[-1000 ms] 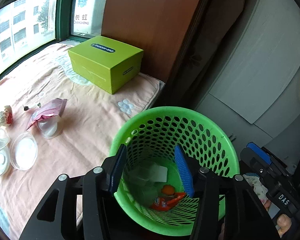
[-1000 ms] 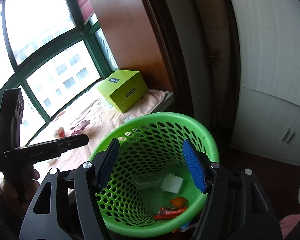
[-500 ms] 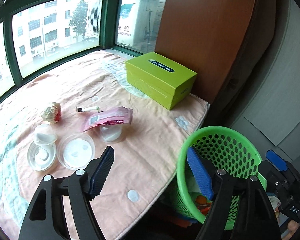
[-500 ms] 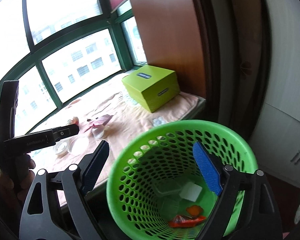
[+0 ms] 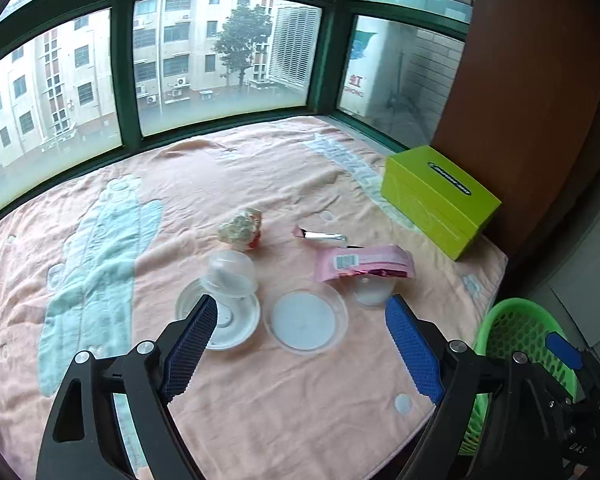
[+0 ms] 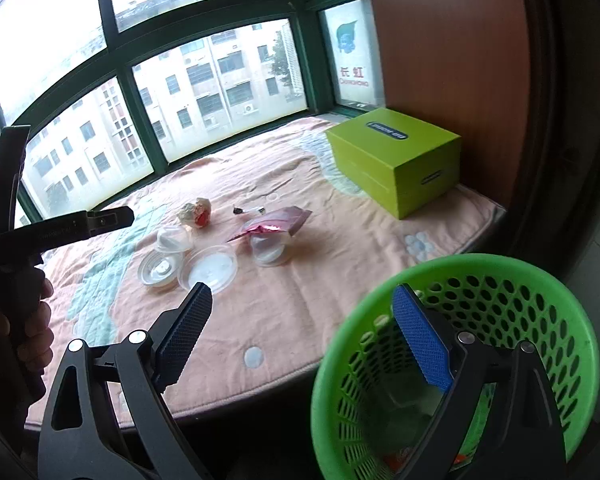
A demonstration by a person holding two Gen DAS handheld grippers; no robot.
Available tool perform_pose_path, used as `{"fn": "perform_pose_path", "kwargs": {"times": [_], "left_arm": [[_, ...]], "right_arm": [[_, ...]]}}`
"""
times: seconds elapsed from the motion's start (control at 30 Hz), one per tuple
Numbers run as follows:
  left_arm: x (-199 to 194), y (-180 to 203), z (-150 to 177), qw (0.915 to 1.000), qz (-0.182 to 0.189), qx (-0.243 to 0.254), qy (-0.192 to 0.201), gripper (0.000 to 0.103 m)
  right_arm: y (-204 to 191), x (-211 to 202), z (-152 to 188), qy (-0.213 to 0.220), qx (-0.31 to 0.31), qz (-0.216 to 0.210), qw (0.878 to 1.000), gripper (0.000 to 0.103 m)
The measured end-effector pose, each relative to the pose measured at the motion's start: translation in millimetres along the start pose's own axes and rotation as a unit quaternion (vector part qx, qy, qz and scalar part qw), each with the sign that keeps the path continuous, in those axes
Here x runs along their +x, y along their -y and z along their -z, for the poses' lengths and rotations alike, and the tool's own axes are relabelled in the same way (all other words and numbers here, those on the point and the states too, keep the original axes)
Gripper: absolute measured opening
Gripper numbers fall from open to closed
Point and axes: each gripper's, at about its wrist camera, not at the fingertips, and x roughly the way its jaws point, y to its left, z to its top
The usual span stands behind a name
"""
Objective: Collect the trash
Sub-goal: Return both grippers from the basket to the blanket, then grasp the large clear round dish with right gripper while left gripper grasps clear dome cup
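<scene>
left gripper (image 5: 300, 344): jaws spread wide, nothing between them; hovers above the near part of the pink blanket (image 5: 260, 400), facing the trash cluster
right gripper (image 6: 304, 332): jaws spread wide, empty; one finger over the blanket edge, the other over the basket rim
flat clear lid (image 5: 305, 322): on the blanket, just ahead of the left gripper, between its two fingers in that view
lid with dome cup (image 5: 224, 292): touching the flat lid's left side, partly behind the left gripper's left finger
pink wrapper (image 5: 362, 264): draped over a small clear cup (image 5: 372, 294), just beyond the left gripper's right finger
crumpled wrapper (image 5: 242, 228): farther out, behind the dome cup
small foil strip (image 5: 320, 235): beside the crumpled wrapper, near the pink wrapper
green basket (image 6: 500, 280): off the blanket edge, under the right gripper; holds some trash, contents blurred
green box (image 6: 396, 160): far corner of the blanket by the wood panel, well apart from both grippers
</scene>
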Motion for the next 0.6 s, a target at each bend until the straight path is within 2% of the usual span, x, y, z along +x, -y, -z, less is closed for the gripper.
{"fn": "perform_pose_path", "kwargs": {"times": [0.37,0.6], "left_arm": [[-2,-68,-1,0.9978,-0.041,-0.052,0.002,0.085],[3,-99,6,0.9953,-0.057,-0.078,-0.008,0.085]], "right_arm": [[-60,71,-2,-0.055,-0.049,-0.053,0.996,0.092],[-87,116,3,-0.089,-0.083,-0.06,0.991,0.095]]}}
